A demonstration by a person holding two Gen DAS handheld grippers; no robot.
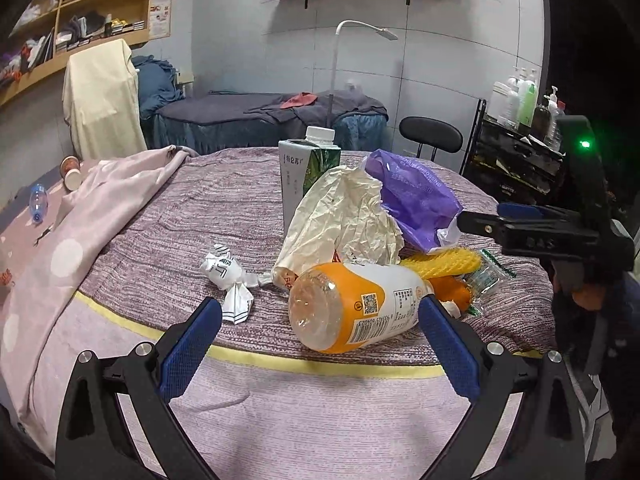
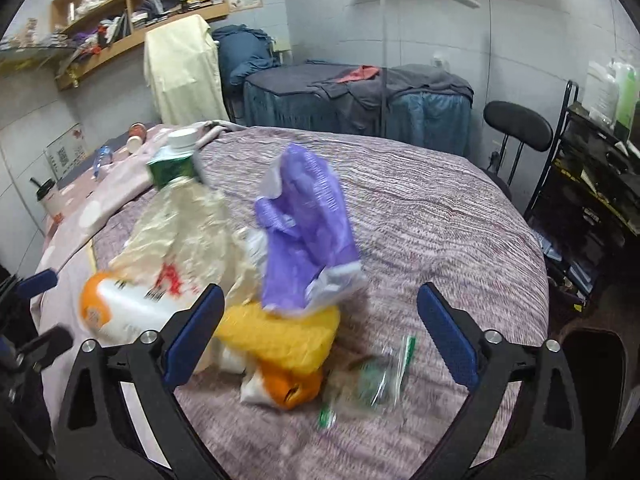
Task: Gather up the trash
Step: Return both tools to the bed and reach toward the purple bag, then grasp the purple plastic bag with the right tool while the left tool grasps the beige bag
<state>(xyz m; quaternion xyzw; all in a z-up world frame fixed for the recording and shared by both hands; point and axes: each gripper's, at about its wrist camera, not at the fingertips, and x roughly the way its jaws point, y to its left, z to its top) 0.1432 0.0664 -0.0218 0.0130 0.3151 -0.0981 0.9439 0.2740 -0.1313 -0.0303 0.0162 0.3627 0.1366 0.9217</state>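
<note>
A heap of trash lies on the mauve-covered round table [image 1: 192, 208]. A clear bottle with an orange label [image 1: 352, 312] [image 2: 120, 308] lies on its side just beyond my left gripper [image 1: 320, 304], which is open and apart from it. Behind it are a crumpled cream paper bag [image 1: 344, 224], a green and white carton [image 1: 308, 176] and a white wrapper [image 1: 228, 280]. My right gripper [image 2: 320, 292] [image 1: 480, 222] is open beside a purple plastic bag [image 2: 304, 224] [image 1: 416, 200], above a yellow mesh piece [image 2: 280, 332] and a clear green wrapper [image 2: 372, 384]. The right wrist view is blurred.
A pink dotted cloth [image 1: 92, 216] covers the table's left side, with paper cups [image 1: 72, 172] and a small bottle [image 1: 38, 204] on it. A black chair [image 1: 432, 136] and a dark rack of bottles [image 1: 520, 152] stand at the right. A covered bed [image 1: 272, 116] stands behind.
</note>
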